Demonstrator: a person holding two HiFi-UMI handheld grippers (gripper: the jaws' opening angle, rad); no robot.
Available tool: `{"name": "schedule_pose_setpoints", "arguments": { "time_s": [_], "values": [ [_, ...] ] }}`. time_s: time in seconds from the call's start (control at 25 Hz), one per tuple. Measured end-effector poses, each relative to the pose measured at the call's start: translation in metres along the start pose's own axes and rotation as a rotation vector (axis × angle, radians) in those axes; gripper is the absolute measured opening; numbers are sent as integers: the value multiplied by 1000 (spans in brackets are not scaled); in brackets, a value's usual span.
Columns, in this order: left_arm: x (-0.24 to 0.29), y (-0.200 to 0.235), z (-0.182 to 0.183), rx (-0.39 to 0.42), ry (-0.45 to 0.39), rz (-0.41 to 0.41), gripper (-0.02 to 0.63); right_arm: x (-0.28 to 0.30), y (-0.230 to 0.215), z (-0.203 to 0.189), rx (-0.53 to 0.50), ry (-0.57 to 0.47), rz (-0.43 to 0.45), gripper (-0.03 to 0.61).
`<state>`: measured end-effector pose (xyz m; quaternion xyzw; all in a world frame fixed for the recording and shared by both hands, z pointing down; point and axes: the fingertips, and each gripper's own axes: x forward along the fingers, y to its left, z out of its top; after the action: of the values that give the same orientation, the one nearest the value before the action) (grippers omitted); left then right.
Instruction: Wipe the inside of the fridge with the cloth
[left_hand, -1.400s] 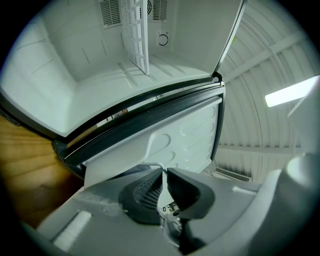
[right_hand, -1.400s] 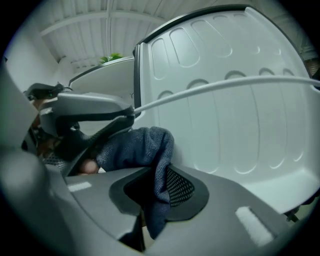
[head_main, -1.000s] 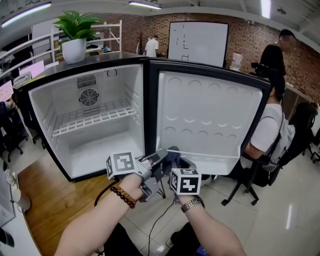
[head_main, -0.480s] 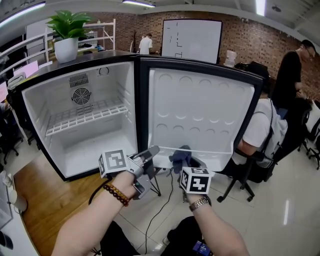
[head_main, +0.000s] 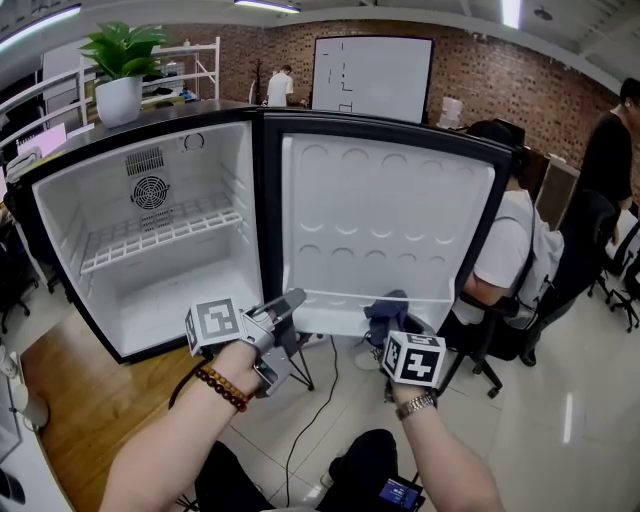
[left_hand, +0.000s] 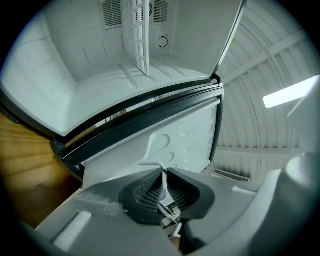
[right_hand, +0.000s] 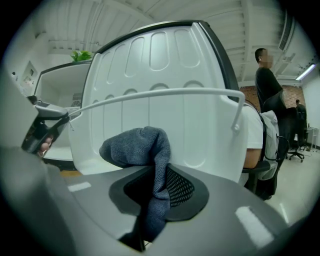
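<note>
The right gripper (right_hand: 160, 186) is clamped on the cloth (right_hand: 141, 146). A blue-grey fold runs down between its jaws and the rest bunches up in a lump above and just ahead of them. Straight in front of that lump is the white inner face of the fridge door (right_hand: 165, 65). The door's thin rail (right_hand: 160, 93) runs crosswise above the cloth.

From the head view, the right gripper (head_main: 388, 322) sits low against the open door (head_main: 390, 210), near its bottom edge. I can't tell whether the cloth (head_main: 385, 308) is touching the panel. The fridge cabinet (head_main: 60, 235), with its wire shelf (head_main: 160, 232), lies well off to the left of the cloth.

The left gripper (head_main: 292, 301) hangs between the two, by the hinge side, with its jaws (left_hand: 162, 182) drawn together on nothing.

So the cloth hand is the one nearer the door lining. I'd guess the door is the easiest surface to wipe from here, with strokes along the rail. Wiping the cabinet would mean carrying the cloth left, past the other gripper.
</note>
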<state>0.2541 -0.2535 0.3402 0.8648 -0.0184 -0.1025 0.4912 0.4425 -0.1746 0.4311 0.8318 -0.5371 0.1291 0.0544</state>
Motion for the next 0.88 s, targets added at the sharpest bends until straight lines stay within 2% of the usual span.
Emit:
{"name": "schedule_pose_setpoints", "arguments": {
  "time_s": [0.2,0.32,0.88],
  "values": [
    [-2,4,0,-10,-3,14,31,-6,-26,-1,25,-6,-52,60],
    [-1,0,0,-7,-4,-5,31,-9,-37,-1,49,-12,-80,60],
    [0,-3,-4,-5,2,-31,29,-25,-64,-6,310,-69,-117,57]
  ]
}}
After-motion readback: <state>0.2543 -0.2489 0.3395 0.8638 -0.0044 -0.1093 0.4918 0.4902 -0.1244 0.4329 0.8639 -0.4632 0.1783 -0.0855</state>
